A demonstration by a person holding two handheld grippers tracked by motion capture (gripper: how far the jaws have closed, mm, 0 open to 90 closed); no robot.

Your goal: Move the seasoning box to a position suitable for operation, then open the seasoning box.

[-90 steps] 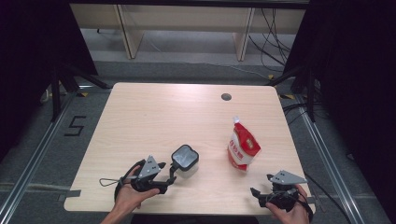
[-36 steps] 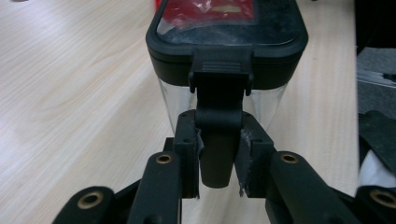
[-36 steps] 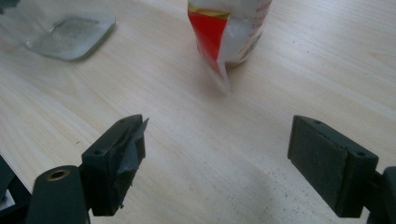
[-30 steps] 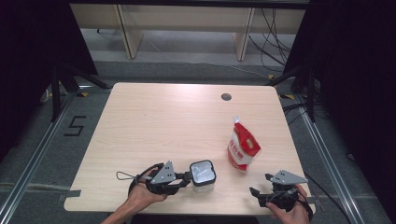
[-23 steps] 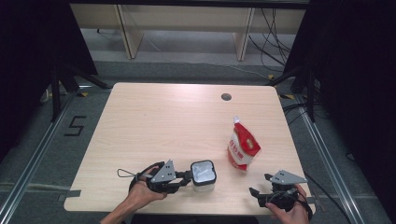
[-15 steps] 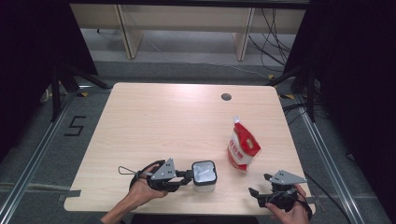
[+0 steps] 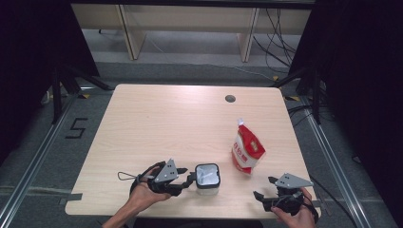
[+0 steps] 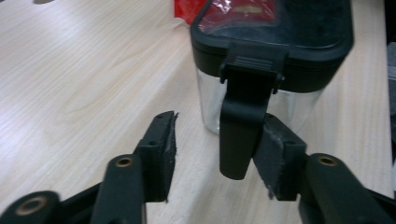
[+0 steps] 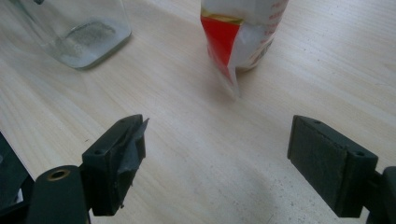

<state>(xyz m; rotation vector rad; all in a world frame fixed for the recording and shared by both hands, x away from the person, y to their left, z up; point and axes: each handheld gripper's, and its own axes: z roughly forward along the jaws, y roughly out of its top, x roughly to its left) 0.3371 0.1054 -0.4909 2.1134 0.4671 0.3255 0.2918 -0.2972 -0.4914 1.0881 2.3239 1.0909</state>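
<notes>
A clear square container [image 7: 207, 178] with a black lid stands near the table's front edge. My left gripper [image 7: 190, 180] lies just to its left, pointing at it. In the left gripper view the lid's black latch [image 8: 242, 126] hangs down between the jaws of the left gripper [image 8: 215, 144]. These jaws have just been opening: the left pad stands clear of the latch and the right pad is beside it. A red and white pouch [image 7: 247, 149] stands upright to the right of the container. My right gripper [image 7: 264, 189] rests at the front right, open and empty [image 9: 217, 140], facing the pouch [image 9: 243, 32] and the container [image 9: 79, 28].
The pale wooden table [image 7: 166, 118] has a small round hole [image 7: 230, 99] near its far edge. A black floor, metal rails and shelf legs surround it. A person's hands hold both grippers at the front edge.
Since the earliest frame the container and my left gripper have shifted right and nearer the front edge. Over the last second neither hand has moved. The right gripper has stayed put.
</notes>
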